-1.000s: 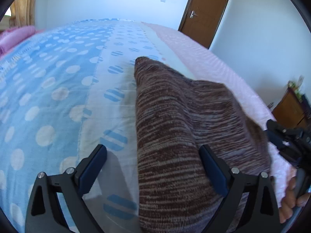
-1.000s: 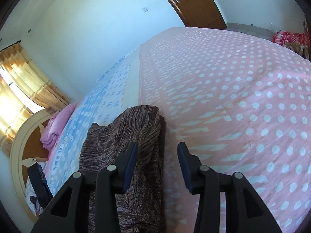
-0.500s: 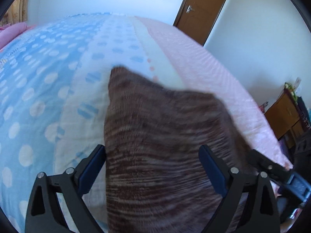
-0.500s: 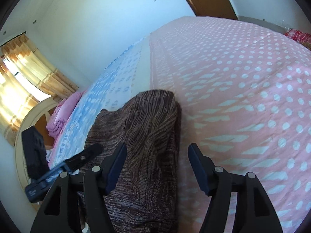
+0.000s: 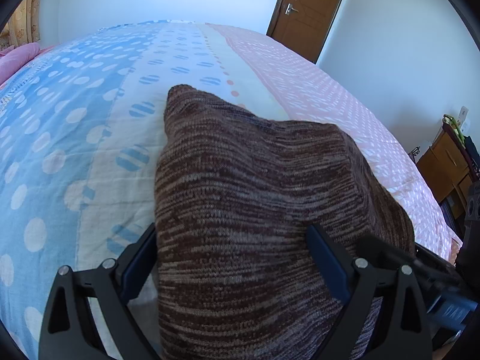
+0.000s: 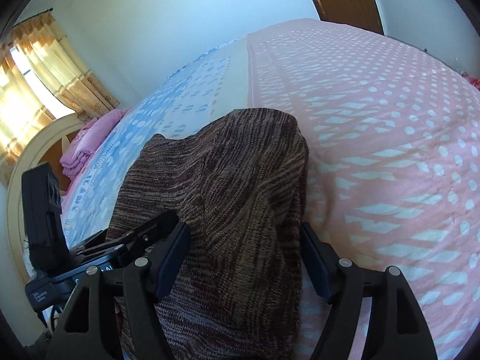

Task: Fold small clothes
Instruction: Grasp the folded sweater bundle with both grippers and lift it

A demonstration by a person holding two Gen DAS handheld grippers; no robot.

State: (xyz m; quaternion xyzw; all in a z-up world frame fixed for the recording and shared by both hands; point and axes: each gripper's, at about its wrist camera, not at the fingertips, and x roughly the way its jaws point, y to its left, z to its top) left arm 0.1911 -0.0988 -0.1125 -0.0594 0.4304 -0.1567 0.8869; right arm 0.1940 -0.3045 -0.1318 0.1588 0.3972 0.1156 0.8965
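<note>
The bed (image 5: 75, 138), covered in a blue, cream and pink dotted spread, carries a brown striped knit garment (image 5: 255, 198) lying across the cream band and the pink edge. Its long axis runs away from both cameras, narrowing to a rounded corner at the far end. The left tongs (image 5: 237, 267) and right tongs (image 6: 244, 258) each stand wide open, the 2 pairs straddling the garment's near end without pinching it.

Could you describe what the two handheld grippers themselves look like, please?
Both the left gripper and the right gripper have matte black angular frames with triangular cut-outs, silver screw heads and flat dark blue finger pads. White lettering, too blurred to read, marks the left one's body.
</note>
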